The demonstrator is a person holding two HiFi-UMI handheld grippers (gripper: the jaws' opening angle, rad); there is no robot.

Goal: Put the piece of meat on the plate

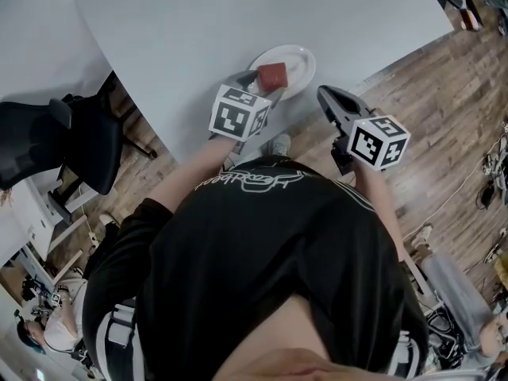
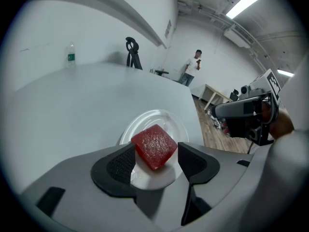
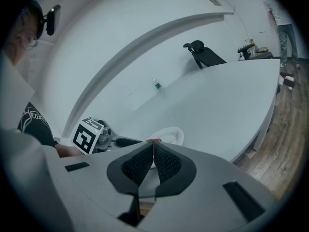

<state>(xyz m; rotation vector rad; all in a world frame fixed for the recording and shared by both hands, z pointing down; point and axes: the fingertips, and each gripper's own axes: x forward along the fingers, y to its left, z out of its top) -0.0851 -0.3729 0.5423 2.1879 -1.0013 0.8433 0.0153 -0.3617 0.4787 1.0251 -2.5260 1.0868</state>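
The piece of meat (image 1: 272, 75), a dark red square slab, lies on the white plate (image 1: 298, 56) near the pale table's front edge. My left gripper (image 1: 255, 86) hangs over the plate's near side. In the left gripper view the meat (image 2: 153, 146) sits on the plate (image 2: 159, 114) between the spread jaws of the left gripper (image 2: 157, 164), and the pads stand apart from it: open. My right gripper (image 1: 327, 98) hovers off the table's edge to the right of the plate. Its jaws (image 3: 151, 159) are shut with nothing between them, and the plate (image 3: 170, 133) shows beyond them.
The table (image 1: 238, 14) stretches away behind the plate. A small bottle (image 2: 70, 56) and a black chair back (image 2: 133, 52) stand at its far side. A black office chair (image 1: 67, 141) sits at the left, cables (image 1: 488, 177) lie on the wood floor, and a person (image 2: 193, 66) stands far off.
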